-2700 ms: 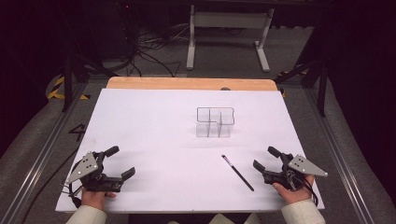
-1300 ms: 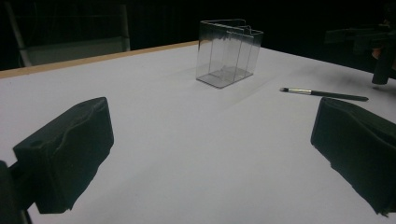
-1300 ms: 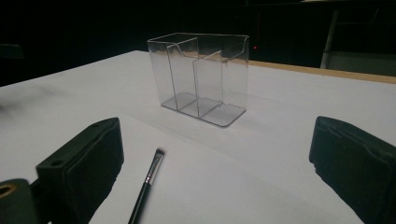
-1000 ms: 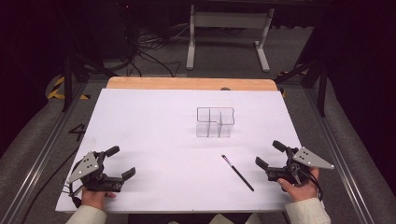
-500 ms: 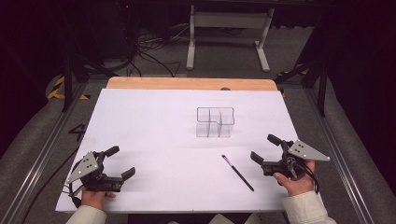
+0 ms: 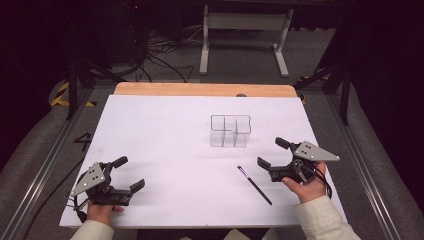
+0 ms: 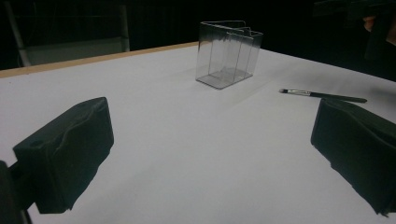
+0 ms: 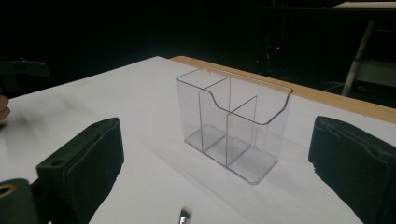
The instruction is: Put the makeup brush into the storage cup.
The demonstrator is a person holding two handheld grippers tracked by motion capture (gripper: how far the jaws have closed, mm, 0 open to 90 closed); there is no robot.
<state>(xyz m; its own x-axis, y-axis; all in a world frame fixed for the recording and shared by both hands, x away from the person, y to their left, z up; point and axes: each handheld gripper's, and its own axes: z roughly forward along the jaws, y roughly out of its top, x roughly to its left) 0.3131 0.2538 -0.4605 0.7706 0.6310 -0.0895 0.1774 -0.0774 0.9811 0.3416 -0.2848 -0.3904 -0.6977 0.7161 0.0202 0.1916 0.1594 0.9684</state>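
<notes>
A white sheet covers the worktop (image 6: 165, 150), leaving a bare wooden strip (image 6: 200, 89) along its 12 o'clock edge. A small dark spot (image 6: 241, 95) sits on that strip, perhaps a hole; it is too small to tell. On the floor beyond, at 12 o'clock, stands a white metal frame (image 6: 245, 22). Loose cables (image 6: 160, 55) lie at 11 o'clock, and yellow-and-black tape (image 6: 62, 95) at 10 o'clock.

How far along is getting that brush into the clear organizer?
Barely begun. The brush lies flat on the white table, outside the empty clear organizer. The right gripper, jaws open, is beside the brush without touching it. The left gripper is open, far off. Grasping and placing remain.
</notes>
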